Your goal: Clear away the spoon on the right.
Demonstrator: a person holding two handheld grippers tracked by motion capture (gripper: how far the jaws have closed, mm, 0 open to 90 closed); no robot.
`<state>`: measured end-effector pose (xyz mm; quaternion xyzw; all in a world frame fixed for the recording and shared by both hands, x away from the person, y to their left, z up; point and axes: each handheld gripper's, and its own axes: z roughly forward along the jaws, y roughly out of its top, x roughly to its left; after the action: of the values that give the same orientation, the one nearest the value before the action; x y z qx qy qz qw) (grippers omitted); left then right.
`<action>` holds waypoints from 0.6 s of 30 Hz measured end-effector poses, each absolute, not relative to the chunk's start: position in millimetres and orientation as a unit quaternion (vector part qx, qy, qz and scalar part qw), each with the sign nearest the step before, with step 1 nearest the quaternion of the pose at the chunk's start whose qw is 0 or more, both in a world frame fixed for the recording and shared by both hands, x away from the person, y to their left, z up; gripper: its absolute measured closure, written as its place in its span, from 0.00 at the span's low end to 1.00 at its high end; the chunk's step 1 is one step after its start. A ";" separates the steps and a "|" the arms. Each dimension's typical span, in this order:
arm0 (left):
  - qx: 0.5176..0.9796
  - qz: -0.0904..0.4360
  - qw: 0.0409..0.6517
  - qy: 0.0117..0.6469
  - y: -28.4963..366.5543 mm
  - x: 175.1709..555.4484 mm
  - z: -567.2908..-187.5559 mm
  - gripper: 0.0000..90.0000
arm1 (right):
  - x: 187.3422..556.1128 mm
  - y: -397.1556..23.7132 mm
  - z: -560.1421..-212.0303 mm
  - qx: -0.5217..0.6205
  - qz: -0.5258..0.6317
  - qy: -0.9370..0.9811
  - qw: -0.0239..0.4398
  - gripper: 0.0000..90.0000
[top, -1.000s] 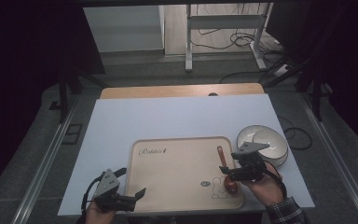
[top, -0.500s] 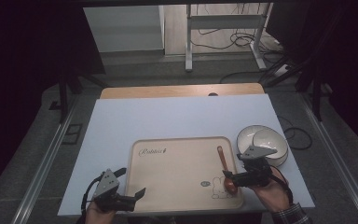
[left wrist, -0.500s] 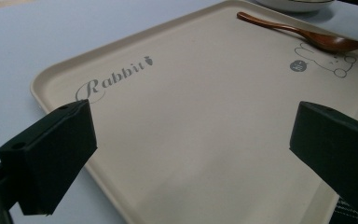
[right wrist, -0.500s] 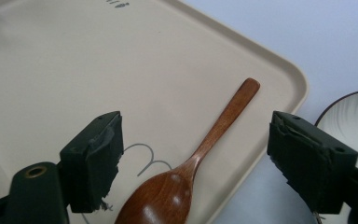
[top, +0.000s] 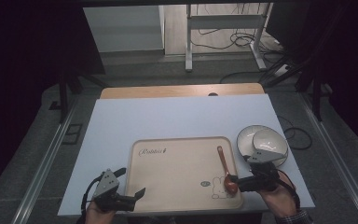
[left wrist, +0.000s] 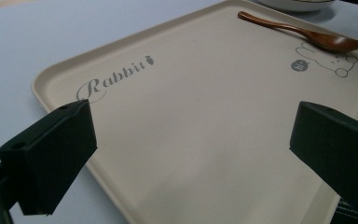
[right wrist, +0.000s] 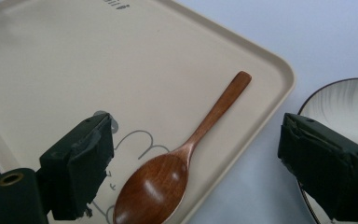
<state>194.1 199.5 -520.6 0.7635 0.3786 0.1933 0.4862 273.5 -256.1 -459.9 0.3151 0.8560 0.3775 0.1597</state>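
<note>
Withdrawn nearward since the earlier frame, right gripper (right wrist: pixel 193 172) stood wide open, empty, glossy brown wooden spoon (right wrist: pixel 177 158) between its jaws; left gripper (left wrist: pixel 191 154) likewise agape over tray (left wrist: pixel 177 140).

You're working in what looks like a lab or recording room, not a home. Your white table (top: pixel 177 116) stands on grey carpet with dark curtains closing in at 9 and 3 o'clock. At 12 o'clock a metal stand (top: pixel 223 35) rises from the floor amid loose black cables (top: pixel 214 39); more cable (top: pixel 298 137) trails at 3 o'clock.
</note>
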 end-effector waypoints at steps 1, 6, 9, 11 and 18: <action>0.763 0.193 0.486 0.379 199.5 194.1 -520.7 0.00 | 272.7 -257.3 -460.0 0.316 0.377 0.856 0.160 0.11; 0.763 0.194 0.486 0.380 199.9 194.1 -520.7 0.00 | 266.8 -264.9 -461.3 0.322 0.382 0.850 0.166 0.10; 0.763 0.194 0.486 0.380 199.9 194.1 -520.7 0.00 | 264.7 -268.3 -461.4 0.324 0.384 0.848 0.169 0.10; 0.763 0.194 0.486 0.380 200.0 194.2 -520.8 0.00 | 262.3 -271.6 -461.4 0.328 0.386 0.845 0.170 0.10; 0.763 0.194 0.486 0.381 200.1 194.2 -520.9 0.00 | 254.1 -286.0 -461.5 0.340 0.391 0.837 0.179 0.09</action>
<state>194.2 200.1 -520.9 0.7626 0.3806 0.1945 0.4856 254.1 -286.0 -461.5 0.3396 0.8367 0.3907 0.1789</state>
